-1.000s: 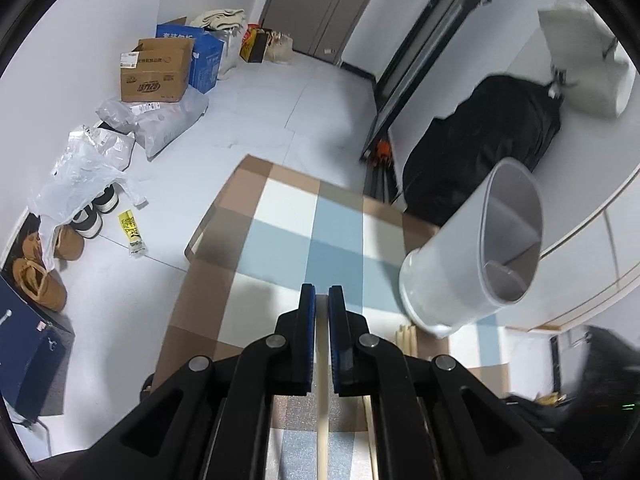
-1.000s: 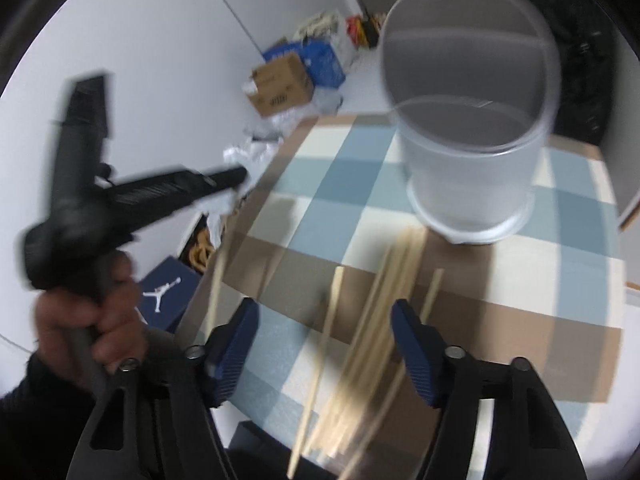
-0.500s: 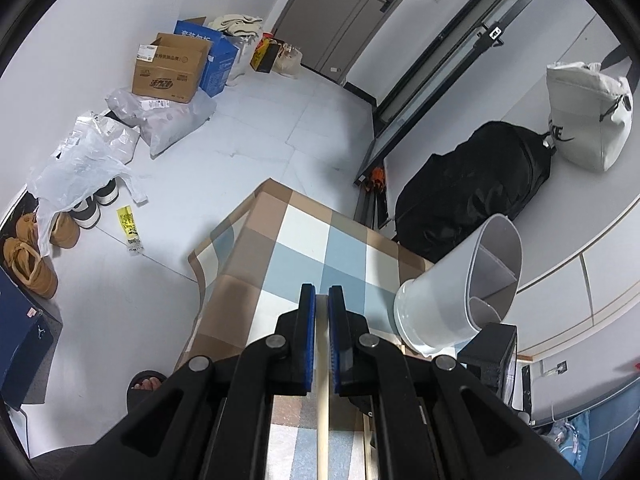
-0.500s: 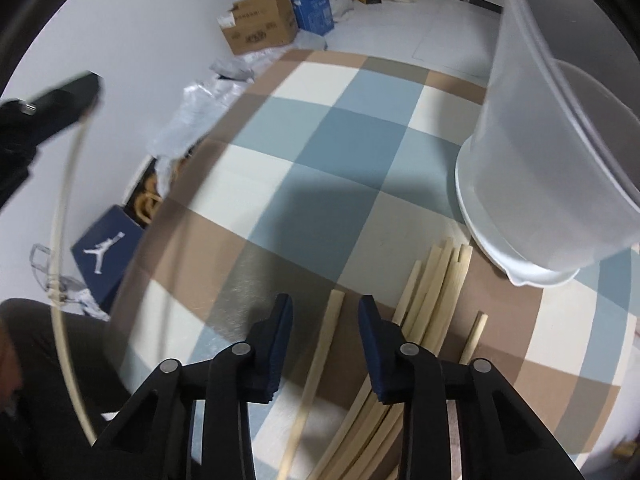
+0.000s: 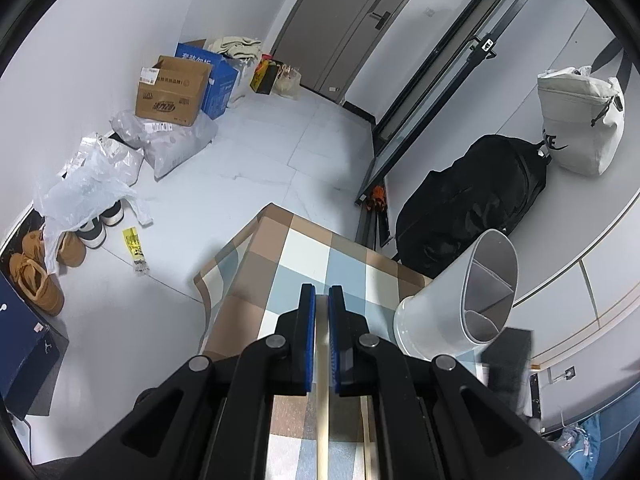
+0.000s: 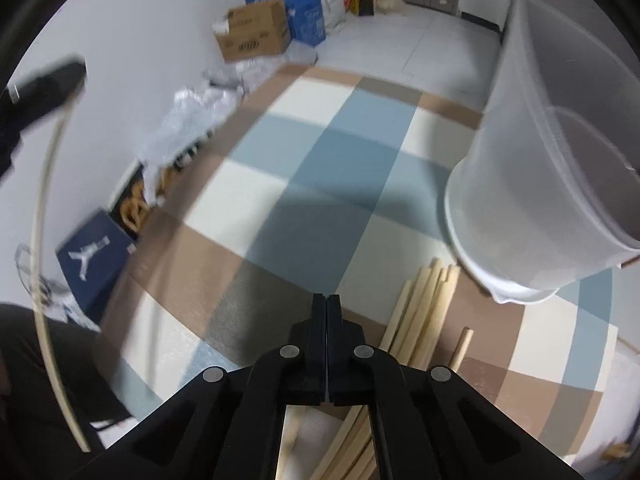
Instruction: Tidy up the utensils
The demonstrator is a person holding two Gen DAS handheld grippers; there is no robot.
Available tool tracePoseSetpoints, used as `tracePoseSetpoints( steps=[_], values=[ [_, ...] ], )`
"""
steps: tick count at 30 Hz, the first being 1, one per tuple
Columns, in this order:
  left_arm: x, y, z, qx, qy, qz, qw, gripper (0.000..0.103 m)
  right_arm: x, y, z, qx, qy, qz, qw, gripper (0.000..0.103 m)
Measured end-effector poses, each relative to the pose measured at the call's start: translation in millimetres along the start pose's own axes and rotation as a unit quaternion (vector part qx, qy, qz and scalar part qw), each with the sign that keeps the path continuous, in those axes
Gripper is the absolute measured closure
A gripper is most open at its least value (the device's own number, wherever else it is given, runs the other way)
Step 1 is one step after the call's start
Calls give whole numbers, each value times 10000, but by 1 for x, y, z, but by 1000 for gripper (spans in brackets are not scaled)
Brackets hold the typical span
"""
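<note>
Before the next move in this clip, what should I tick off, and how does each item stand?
1. Left hand-held gripper shut on a chopstick: ok.
2. Right hand-held gripper shut: ok.
3. A stick actually pinched in the right one: cannot tell.
4. Divided white holder standing on the checked tablecloth, mouth unobstructed: ok.
5. Loose chopsticks cleared from the cloth: not ok, a bundle lies by the holder's base.

Cardboard box point(image 5: 173, 91) (beside a blue one point(image 5: 218, 80)), black bag point(image 5: 472, 204), brown shoes point(image 5: 36, 276)
</note>
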State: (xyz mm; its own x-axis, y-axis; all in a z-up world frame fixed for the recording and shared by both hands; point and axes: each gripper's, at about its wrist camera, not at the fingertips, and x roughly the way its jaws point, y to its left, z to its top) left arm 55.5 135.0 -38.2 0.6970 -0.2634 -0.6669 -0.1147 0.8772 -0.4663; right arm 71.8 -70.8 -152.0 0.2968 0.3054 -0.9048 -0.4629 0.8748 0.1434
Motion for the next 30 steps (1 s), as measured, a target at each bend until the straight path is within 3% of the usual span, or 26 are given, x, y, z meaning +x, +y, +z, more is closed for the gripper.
tracePoseSetpoints(
  steps=[6, 10, 16, 18, 20, 25, 28, 30],
  values=[
    [2, -4, -1, 8, -46, 57, 10000, 101, -40, -18, 1, 283, -555, 336, 9975, 103],
    [2, -5, -1, -49, -46, 94, 9999, 101, -15, -21, 6, 586, 85, 852, 9946, 100],
    [1, -1, -1, -73, -64, 158, 9998, 101, 10, -11, -1, 448, 446, 617, 9961, 88],
    [1, 2, -1, -111, -30, 149, 9998, 101, 14, -6, -1, 315, 533, 506, 9968, 75],
    [2, 3, -1, -129, -17, 141, 9998, 101, 21, 2, -1, 131, 600, 341, 9975, 72],
    [0, 1, 0, -102, -26, 118, 9999, 101, 26, 12, -3, -172, 614, -4, 9980, 73],
    [0, -1, 0, -77, -41, 99, 9999, 101, 26, 13, -2, -179, 588, -126, 9980, 95],
    [-1, -1, 0, -67, -56, 97, 9999, 101, 26, 7, 0, -36, 581, 3, 9983, 96]
  ],
)
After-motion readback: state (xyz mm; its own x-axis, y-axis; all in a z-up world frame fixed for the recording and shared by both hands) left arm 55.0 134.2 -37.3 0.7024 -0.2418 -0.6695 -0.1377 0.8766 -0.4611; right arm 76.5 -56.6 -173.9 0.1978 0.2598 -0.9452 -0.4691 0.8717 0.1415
